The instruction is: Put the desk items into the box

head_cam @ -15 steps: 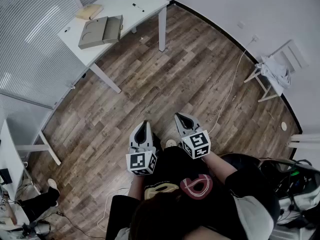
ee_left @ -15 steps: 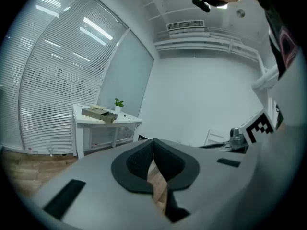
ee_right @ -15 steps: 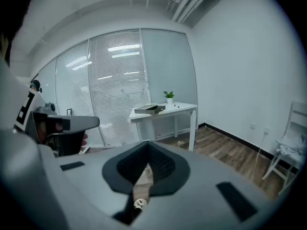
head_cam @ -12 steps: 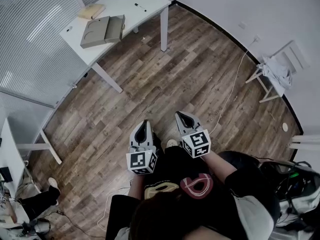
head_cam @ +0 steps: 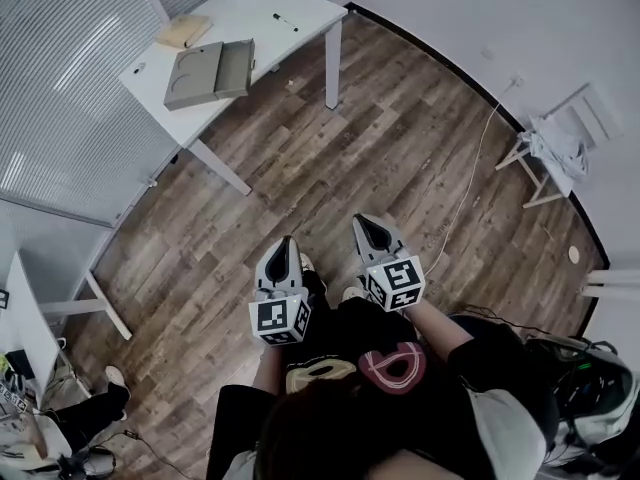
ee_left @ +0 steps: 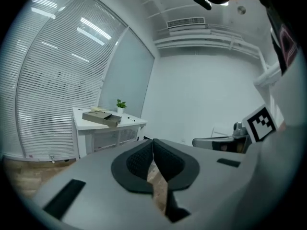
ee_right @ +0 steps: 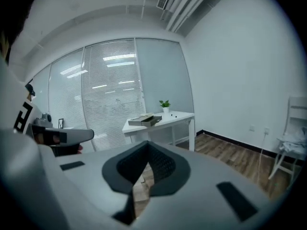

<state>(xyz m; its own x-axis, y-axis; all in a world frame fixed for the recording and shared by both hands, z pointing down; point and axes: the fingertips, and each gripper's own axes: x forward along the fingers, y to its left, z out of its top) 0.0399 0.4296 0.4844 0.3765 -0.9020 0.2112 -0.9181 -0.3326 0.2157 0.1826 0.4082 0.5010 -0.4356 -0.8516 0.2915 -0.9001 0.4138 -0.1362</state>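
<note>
I think nothing is packed yet: my left gripper point(head_cam: 284, 245) and right gripper point(head_cam: 369, 228) are both closed and empty, far from the open grey flat box point(head_cam: 208, 72) on the white worktop point(head_cam: 250, 6).

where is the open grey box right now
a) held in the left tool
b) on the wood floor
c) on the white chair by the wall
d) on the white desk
d: in the head view the grey box lies open on top of the white desk, off the floor and well away from the person.
</note>
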